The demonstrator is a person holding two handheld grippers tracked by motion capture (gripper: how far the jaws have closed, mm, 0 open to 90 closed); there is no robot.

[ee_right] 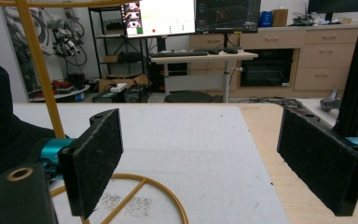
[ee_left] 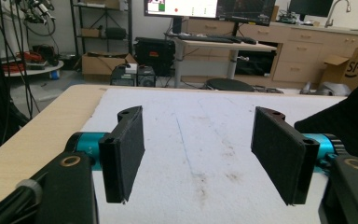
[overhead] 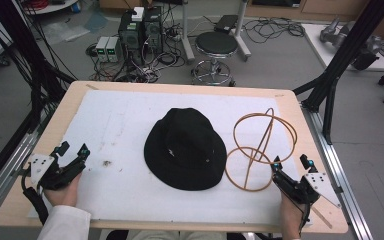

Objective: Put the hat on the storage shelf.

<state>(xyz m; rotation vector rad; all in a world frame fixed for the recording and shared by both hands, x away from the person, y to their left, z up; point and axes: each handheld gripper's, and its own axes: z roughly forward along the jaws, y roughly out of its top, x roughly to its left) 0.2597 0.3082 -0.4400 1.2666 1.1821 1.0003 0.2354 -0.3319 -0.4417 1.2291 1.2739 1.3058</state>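
A black brimmed hat (overhead: 185, 149) lies in the middle of the white mat (overhead: 125, 120). To its right stands a tan wire hat stand (overhead: 260, 150) made of two rings and an upright. My left gripper (overhead: 73, 150) rests open near the table's front left, a good way left of the hat. My right gripper (overhead: 291, 161) is open at the front right, just beside the stand's lower ring (ee_right: 140, 186). Between my left jaws, wide apart in the left gripper view (ee_left: 198, 154), is only bare mat, with the hat's edge (ee_left: 349, 121) at the right. The right gripper (ee_right: 214, 163) holds nothing.
The wooden table (overhead: 45, 150) has bare margins around the mat. Beyond its far edge stand a stool (overhead: 216, 47), computer boxes (overhead: 140, 30) and cables. Black frame posts (overhead: 350, 45) rise at the right.
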